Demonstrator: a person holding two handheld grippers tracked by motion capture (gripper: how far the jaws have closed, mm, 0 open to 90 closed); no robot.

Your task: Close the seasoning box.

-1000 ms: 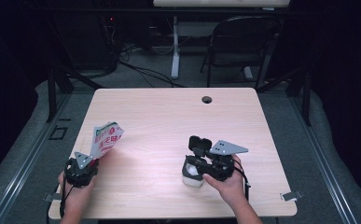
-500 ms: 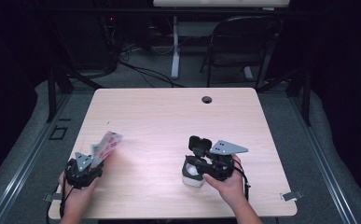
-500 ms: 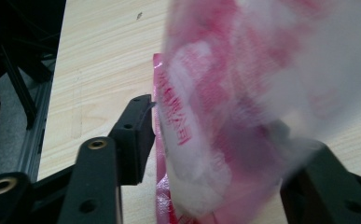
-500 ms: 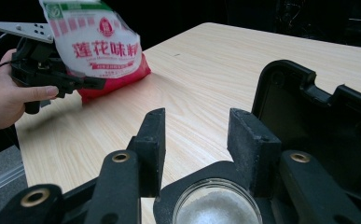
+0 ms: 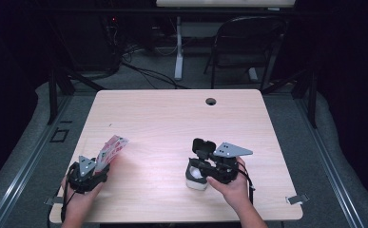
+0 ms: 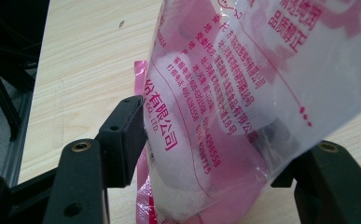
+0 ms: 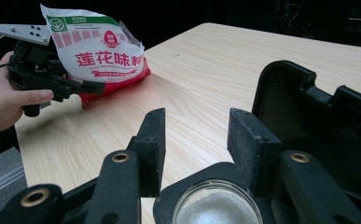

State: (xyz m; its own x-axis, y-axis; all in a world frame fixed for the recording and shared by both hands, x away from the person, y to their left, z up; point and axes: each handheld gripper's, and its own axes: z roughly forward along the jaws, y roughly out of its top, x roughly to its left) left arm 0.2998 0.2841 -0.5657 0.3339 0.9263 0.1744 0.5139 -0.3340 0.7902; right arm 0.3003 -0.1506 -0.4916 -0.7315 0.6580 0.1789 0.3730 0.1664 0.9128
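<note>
The bag (image 5: 111, 148) of white powder, a pink and white plastic pouch printed with red writing, lies near the left front corner of the table (image 5: 172, 123), its lower end on the wood and its top tilted up. The left claw (image 5: 95, 167) has just been opening its jaws. The bag is between them, with the left pad (image 6: 122, 140) close against the plastic and the right one partly hidden behind it, so I read this as a let-go, not a grip. In the right gripper view the bag (image 7: 99, 56) leans by the left claw (image 7: 92, 87), its bottom edge resting on the table (image 7: 192, 74).

The right claw (image 5: 197, 166) sits near the front of the table, right of centre. Its jaws stand on either side of a small round container (image 7: 215, 205) with a dark rim, which already holds a bed of white grains. A black hinged lid (image 7: 318, 121) stands open behind it. The pads (image 7: 253, 149) look to be set against the rim, so I take it as holding the container steady, though the contact itself is hard to make out.

Judging by this, the pouring looks done: the container has its powder and the bag is set down and being released. What seems left is to draw the left claw clear of the bag and close the lid over the container. Whether the bag's top is sealed or open I cannot tell.
</note>
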